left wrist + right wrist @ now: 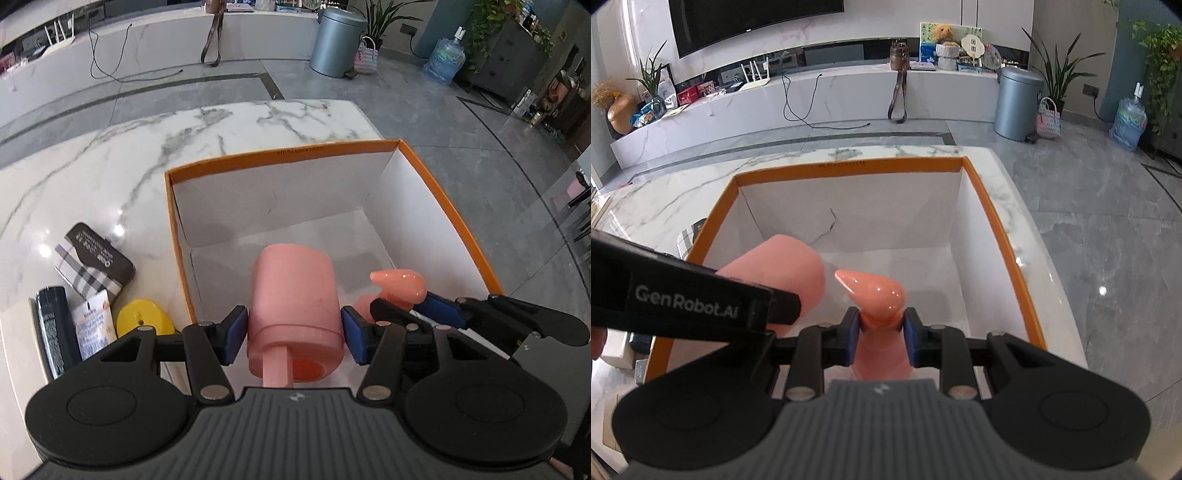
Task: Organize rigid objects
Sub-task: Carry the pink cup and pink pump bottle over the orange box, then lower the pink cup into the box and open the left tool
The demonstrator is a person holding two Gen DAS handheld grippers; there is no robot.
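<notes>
Left fingers (293,338) clamp the pink cup (293,295), right fingers (881,328) pinch the pump head (875,291) over the box (1015,251)

Grey pedal bin (338,40), blue water jug (445,61), potted plant (1058,75), wall television (753,20), woven basket (1049,118)

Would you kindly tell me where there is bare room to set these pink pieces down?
The box floor is bare up to its far wall. The marble table left of the box is bare farther back; its near corner is crowded by the yellow disc, wallet and packets.
</notes>
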